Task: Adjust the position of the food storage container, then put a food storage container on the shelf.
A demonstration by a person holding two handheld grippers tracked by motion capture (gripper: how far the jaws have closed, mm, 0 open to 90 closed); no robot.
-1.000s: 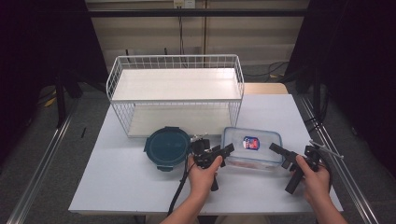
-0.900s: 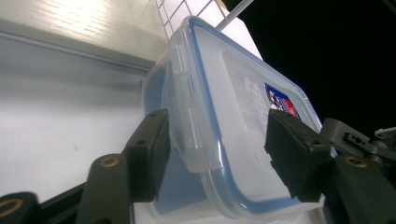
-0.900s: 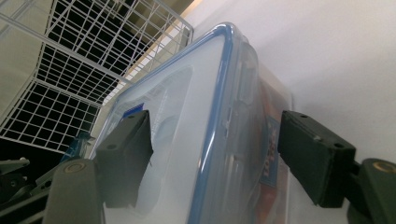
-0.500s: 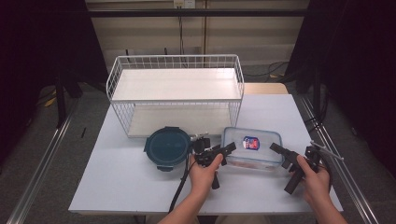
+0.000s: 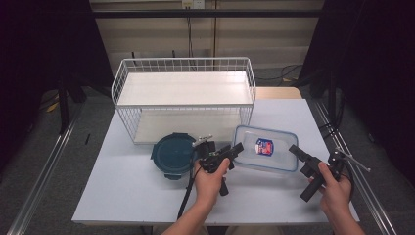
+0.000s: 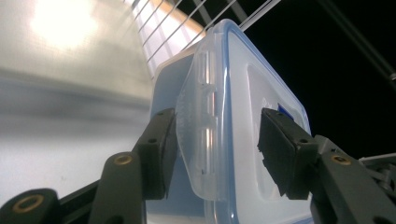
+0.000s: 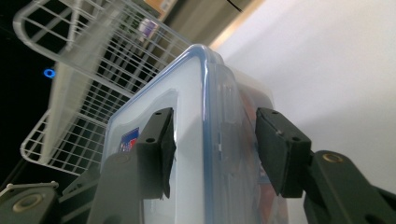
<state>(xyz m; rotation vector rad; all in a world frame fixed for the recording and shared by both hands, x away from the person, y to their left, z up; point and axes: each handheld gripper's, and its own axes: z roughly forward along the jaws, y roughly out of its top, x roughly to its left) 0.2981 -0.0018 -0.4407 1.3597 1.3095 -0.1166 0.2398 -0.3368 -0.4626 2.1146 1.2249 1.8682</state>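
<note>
Straddling container [image 5: 266, 155] ends | hand-held grippers closing | table [image 5: 122, 191] front open

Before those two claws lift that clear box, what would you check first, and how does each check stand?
1. Left gripper straddles the box's side latch: ok.
2. Right gripper straddles the opposite edge: ok.
3. Pads pressing firmly on both sides, jaws having just been closing: cannot tell.
4. Lid seated all round: cannot tell.
5. Round container apart from the box: ok.
6. Wire rack behind, out of the way: ok.
</note>
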